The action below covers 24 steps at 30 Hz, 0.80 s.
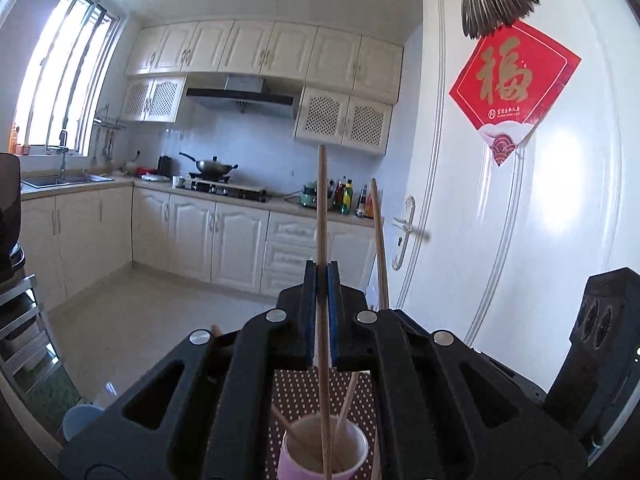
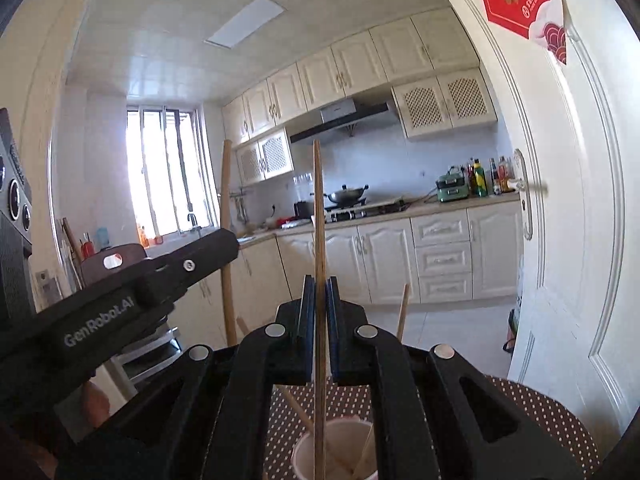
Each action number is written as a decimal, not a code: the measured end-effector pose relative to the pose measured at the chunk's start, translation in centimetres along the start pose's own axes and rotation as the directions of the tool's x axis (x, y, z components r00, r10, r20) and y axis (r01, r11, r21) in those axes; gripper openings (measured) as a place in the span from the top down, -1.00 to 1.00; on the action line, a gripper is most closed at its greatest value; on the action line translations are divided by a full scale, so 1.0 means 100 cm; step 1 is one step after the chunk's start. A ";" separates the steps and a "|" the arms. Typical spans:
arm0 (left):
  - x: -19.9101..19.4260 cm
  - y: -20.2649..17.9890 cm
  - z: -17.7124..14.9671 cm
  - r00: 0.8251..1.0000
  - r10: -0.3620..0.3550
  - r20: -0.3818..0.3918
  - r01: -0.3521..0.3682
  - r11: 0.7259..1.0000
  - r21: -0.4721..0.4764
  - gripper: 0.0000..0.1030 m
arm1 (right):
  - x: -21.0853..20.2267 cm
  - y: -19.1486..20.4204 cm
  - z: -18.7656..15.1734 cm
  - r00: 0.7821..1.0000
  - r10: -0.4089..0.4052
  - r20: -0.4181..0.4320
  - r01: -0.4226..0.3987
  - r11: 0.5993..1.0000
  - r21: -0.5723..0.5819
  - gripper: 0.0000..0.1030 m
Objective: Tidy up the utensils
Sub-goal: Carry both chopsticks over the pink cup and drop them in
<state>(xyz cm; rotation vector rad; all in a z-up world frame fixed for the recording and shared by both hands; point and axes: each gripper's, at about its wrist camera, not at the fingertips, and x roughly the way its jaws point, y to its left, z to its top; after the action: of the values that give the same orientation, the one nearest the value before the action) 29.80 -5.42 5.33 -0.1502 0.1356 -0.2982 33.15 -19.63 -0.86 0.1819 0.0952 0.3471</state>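
My left gripper [image 1: 322,270] is shut on a wooden chopstick [image 1: 321,208] that stands upright, its lower end inside a pink paper cup [image 1: 323,453]. My right gripper [image 2: 319,284] is shut on another chopstick [image 2: 318,216], upright, its lower end in the same cup [image 2: 335,450]. The cup holds a few more chopsticks and stands on a brown polka-dot cloth [image 2: 552,412]. The left gripper's body [image 2: 120,300] shows at the left of the right wrist view with its chopstick [image 2: 226,200]. The right-hand chopstick [image 1: 378,232] shows in the left wrist view.
A white door [image 1: 540,208] with a red paper sign [image 1: 512,88] stands close on the right. Kitchen cabinets, a stove with a wok [image 1: 214,166] and bottles [image 1: 348,196] line the far counter. A metal rack [image 1: 20,328] is at the left.
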 end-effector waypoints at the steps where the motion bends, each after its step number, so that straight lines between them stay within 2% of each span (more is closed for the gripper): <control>1: 0.004 0.000 -0.001 1.000 -0.001 0.006 0.001 1.000 -0.001 0.90 | 0.001 0.001 0.000 1.000 -0.009 0.019 0.009 1.000 -0.014 0.91; 6: 0.022 0.004 -0.008 1.000 -0.002 0.011 0.002 1.000 -0.002 0.90 | 0.012 -0.001 -0.008 0.998 -0.026 0.057 0.029 0.999 -0.036 0.92; 14: 0.033 0.013 -0.025 1.000 -0.011 -0.013 0.011 1.000 0.004 0.89 | 0.023 -0.001 -0.023 0.997 -0.035 0.066 0.038 0.998 -0.052 0.92; 24: 0.036 0.018 -0.047 0.998 -0.015 -0.059 0.016 1.000 0.008 0.89 | 0.022 -0.009 -0.039 0.998 -0.047 0.037 0.050 0.997 -0.066 0.91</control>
<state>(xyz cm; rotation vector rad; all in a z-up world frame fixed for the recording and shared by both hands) 32.97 -5.41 -0.01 -0.1343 0.1915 -0.3186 35.03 -19.02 -4.98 0.1195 0.0527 0.2980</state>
